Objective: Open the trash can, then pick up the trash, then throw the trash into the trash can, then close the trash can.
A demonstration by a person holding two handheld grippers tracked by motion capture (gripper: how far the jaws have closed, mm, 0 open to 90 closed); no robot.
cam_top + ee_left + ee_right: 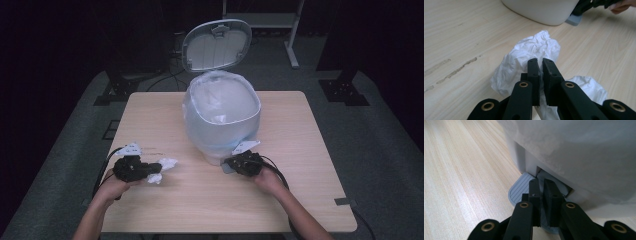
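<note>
Crumpled white tissue (531, 53): lower part hidden behind the left gripper (540, 62), whose body is cut off by the bottom edge. Grey pedal (520, 191): near end covered by the right gripper (539, 183); whether the tips touch it cannot be told. Bin (222, 120): base hidden in the high view by its own bag-lined rim; in both gripper views its upper part is cropped.

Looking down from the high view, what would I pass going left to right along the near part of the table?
Left tool pinching crumpled white paper → grey foot pedal of the white bin → right tool pressing on that pedal, with the person's right hand behind it.
</note>
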